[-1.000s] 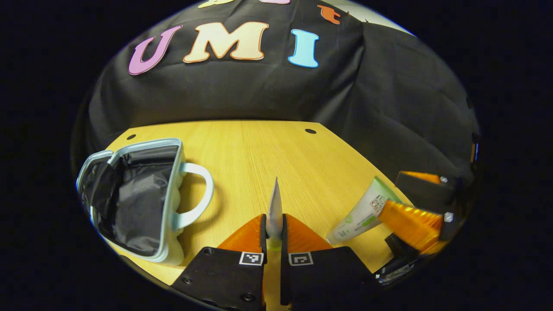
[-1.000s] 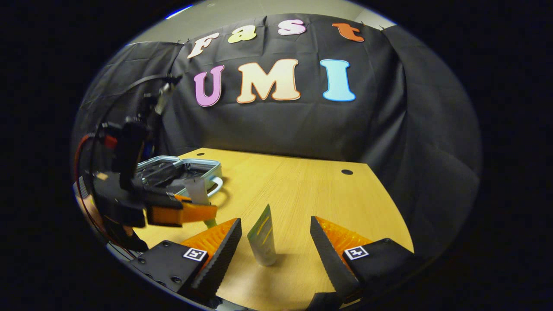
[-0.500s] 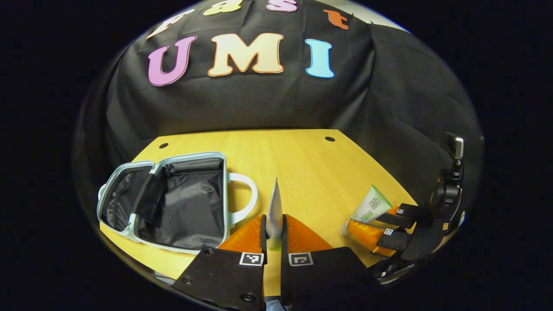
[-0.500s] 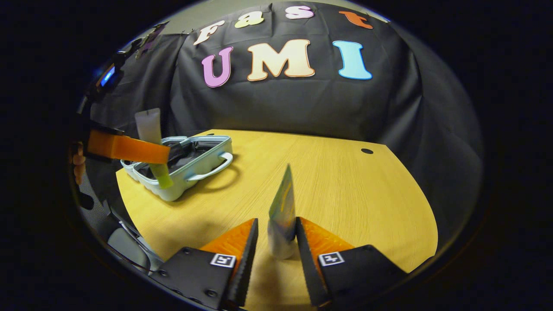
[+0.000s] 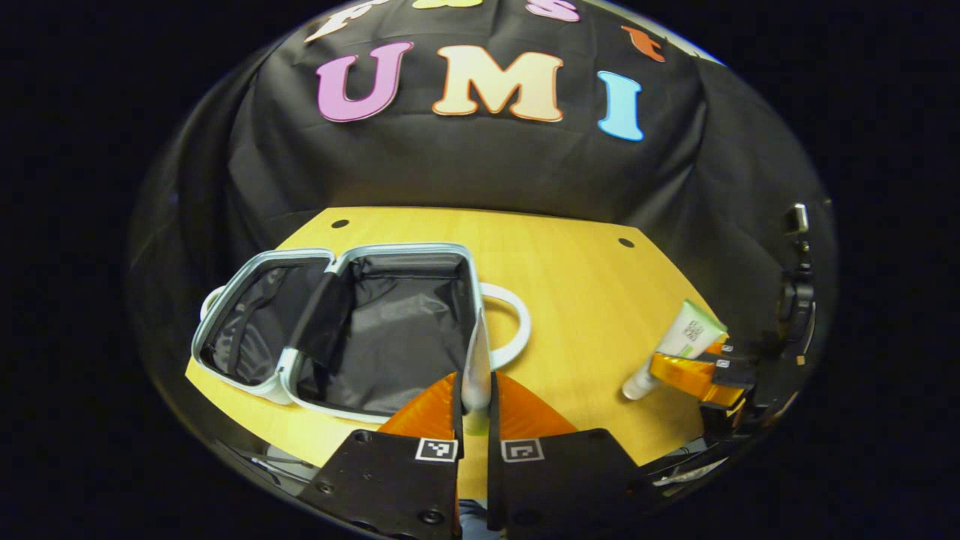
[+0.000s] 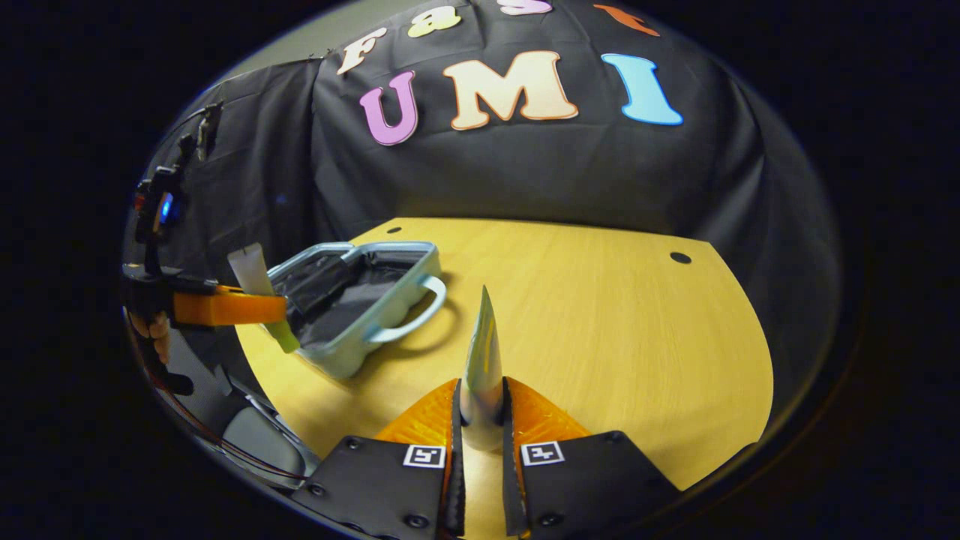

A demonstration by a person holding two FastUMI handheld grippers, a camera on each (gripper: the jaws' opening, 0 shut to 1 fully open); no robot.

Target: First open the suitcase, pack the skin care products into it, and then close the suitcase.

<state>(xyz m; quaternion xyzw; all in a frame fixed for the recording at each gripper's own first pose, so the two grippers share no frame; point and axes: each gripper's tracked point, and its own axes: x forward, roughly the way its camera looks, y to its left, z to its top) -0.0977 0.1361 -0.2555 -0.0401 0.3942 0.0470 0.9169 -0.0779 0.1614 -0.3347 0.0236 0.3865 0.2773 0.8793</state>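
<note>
The small pale-blue suitcase [image 5: 277, 367] lies open on the wooden table [image 5: 577, 300], its black lining showing and its handle toward the table's middle. My left gripper [image 5: 474, 382] is shut on a pale tube [image 5: 475, 352], seen edge-on just in front of the suitcase's near rim. In the right gripper view that left gripper [image 6: 281, 307] holds the tube [image 6: 251, 274] upright, green cap down, beside the suitcase [image 6: 390, 319]. My right gripper [image 6: 480, 386] is shut on a white-and-green tube [image 6: 481, 360]. From the left gripper view, this tube [image 5: 686, 337] tilts in the right gripper [image 5: 660, 366] at the table's right edge.
Black cloth walls close off the table's far side and both ends. Small round holes [image 5: 625, 242] mark the far corners of the tabletop. A hand [image 6: 154, 337] holds the left gripper beyond the table's near-left edge. Bare wood [image 6: 615, 330] lies right of the suitcase.
My right gripper has shut on the white-and-green tube that stood between its open fingers. The left gripper has carried its tube from the table's middle to the suitcase's near rim.
</note>
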